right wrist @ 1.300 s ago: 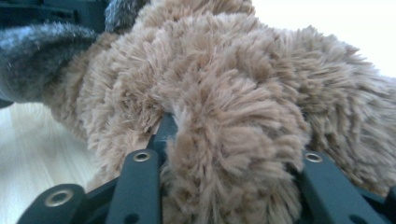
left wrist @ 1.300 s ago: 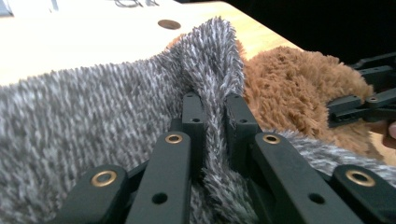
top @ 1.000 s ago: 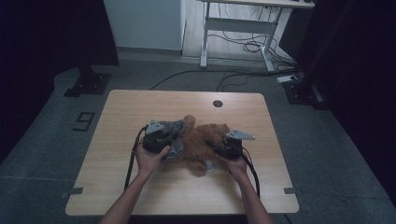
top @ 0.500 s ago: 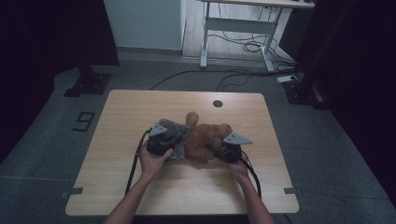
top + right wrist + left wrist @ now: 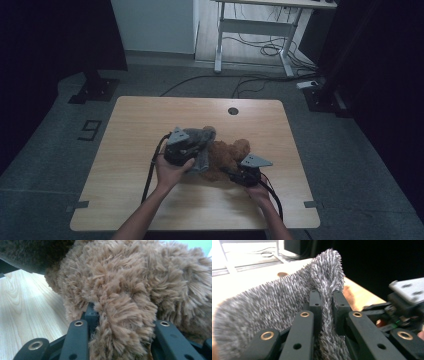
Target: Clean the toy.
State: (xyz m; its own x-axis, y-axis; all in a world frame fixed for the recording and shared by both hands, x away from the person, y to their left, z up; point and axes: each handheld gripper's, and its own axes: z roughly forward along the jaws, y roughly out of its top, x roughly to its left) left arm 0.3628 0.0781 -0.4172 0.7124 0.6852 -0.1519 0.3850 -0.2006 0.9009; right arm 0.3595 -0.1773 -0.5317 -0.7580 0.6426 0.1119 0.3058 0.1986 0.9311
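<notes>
Left claw (image 5: 327, 298) pinching grey fuzzy cloth (image 5: 274, 305), right claw (image 5: 120, 315) gripping brown plush toy (image 5: 130, 290), bare counter (image 5: 150, 115) lying beyond both.

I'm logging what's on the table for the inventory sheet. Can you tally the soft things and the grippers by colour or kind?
Grey fuzzy cloth: 1, pinched in the left gripper
Brown plush toy: 1, pinched in the right gripper
Black two-jaw grippers: 2
Total: 4, all over the wooden table
</notes>
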